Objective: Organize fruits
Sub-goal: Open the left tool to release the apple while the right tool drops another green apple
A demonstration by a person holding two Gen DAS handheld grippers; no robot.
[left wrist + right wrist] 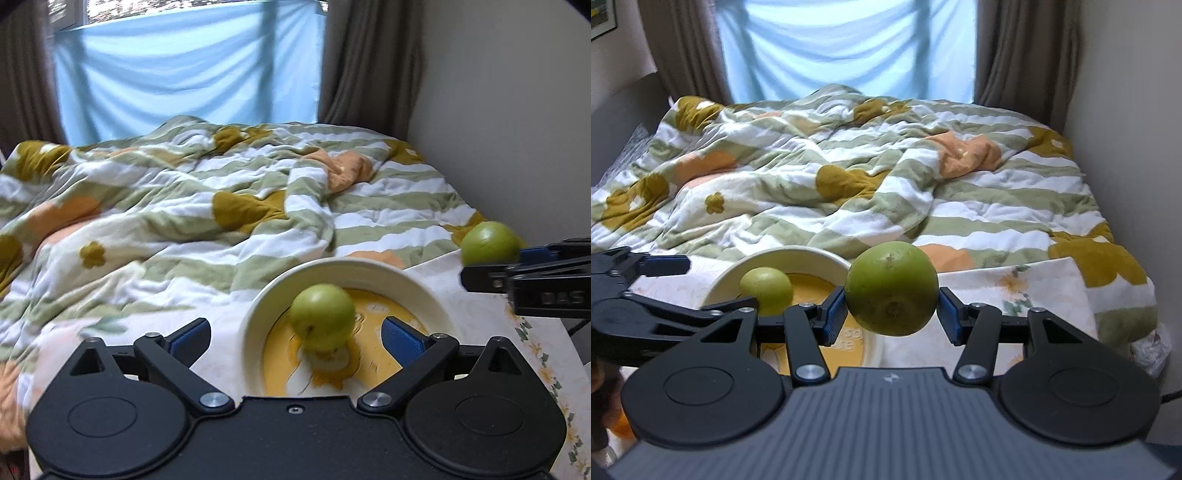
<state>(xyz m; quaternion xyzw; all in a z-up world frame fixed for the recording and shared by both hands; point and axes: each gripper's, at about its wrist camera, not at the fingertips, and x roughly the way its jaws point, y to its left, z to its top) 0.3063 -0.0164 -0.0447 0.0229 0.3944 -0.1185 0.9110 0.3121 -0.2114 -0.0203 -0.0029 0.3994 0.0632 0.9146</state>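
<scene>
The left claw [295, 332] stands wide open over a cream bowl [258, 314] with a yellow inside, its blue pads [399, 334] well apart on either side of a green fruit [322, 312] and touching nothing. That fruit sits inside the bowl, slightly blurred, on the yellow bottom near a pale printed figure. The bowl rests on a desk [480, 314] covered with a white flowered cloth, which stands just beside a bed with a rumpled blanket [184, 206] in green and white stripes with mustard and orange flowers. In the right wrist view, the right claw [892, 314] is closed on a second green fruit [891, 288], larger in the picture, with a blue pad pressed against each side of it; the fruit is held above the cloth, to the right of the bowl's rim [798, 254], clear of the surface. From the left wrist view the same held fruit shows at the far right edge, behind the black fingers of the right claw. Behind the bed hangs a light blue sheet [184, 74] across a window, with brown curtains [369, 62] at both sides.
</scene>
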